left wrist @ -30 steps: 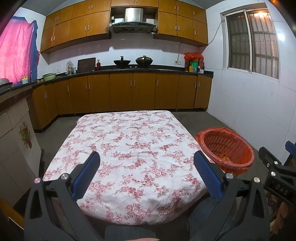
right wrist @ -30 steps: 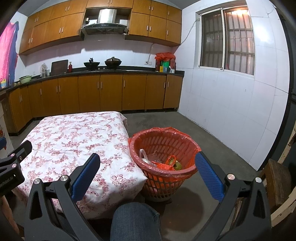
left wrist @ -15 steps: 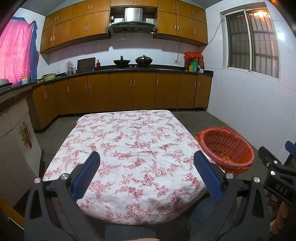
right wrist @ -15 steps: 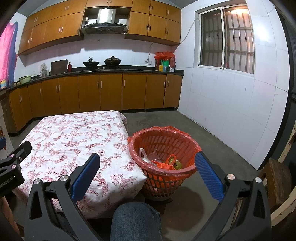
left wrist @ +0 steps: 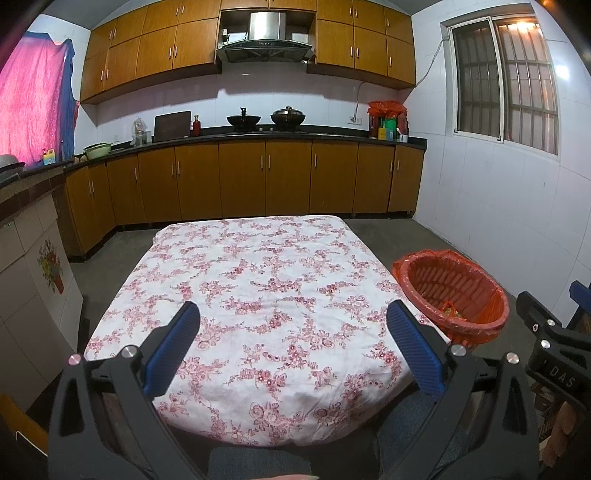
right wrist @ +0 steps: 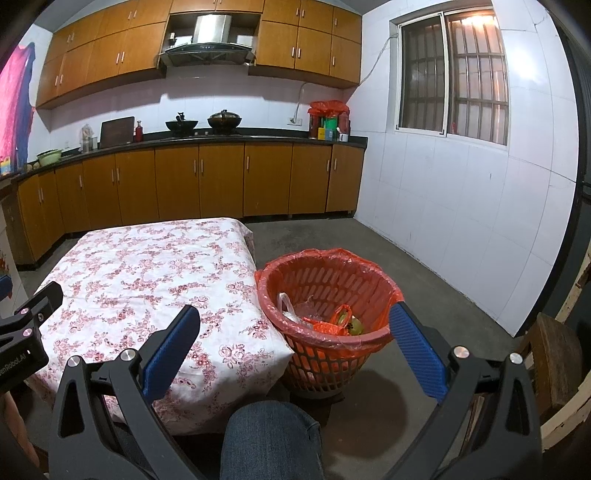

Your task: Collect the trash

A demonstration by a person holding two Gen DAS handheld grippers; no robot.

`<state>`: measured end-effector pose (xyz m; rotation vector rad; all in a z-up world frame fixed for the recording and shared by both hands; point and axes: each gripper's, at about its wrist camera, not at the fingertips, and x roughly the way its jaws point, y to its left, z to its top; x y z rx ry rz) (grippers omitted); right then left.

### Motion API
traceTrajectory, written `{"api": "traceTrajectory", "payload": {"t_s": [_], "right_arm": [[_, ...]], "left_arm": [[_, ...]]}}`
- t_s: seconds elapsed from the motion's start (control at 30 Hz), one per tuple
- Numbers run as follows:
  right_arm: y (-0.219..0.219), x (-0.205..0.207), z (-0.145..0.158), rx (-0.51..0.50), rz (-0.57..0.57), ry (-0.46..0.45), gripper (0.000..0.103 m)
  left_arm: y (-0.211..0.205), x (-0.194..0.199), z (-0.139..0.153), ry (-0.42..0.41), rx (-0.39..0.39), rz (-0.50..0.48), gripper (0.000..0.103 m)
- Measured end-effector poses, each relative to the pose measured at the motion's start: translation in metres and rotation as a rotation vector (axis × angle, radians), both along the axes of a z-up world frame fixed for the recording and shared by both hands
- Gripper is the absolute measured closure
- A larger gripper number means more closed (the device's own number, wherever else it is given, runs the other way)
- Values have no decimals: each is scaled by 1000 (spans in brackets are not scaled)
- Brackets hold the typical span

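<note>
Orange basket (right wrist: 325, 291) trash (right wrist: 332, 321) clear only right wrist.

Kitchen interior. Brown wooden cabinets (left wrist: 243, 181) line the far wall in lower and upper rows, under a dark countertop (left wrist: 295, 132). Steel range hood (left wrist: 264, 35) at top centre. White tiled walls (right wrist: 461, 206). Barred window (right wrist: 452, 72) at upper right. Grey concrete floor (right wrist: 424, 295). Pink curtain (left wrist: 33, 99) at upper left.
</note>
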<state>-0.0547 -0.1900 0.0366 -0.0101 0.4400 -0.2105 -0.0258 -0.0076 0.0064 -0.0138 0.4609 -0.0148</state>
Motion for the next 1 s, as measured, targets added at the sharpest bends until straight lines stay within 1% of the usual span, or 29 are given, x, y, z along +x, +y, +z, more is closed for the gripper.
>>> {"api": "traceTrajectory", "payload": {"t_s": [1.0], "right_arm": [[-3,2,-2,3,-1,4,2]], "left_arm": [[-1,1,-3,7,0,-1,4]]}}
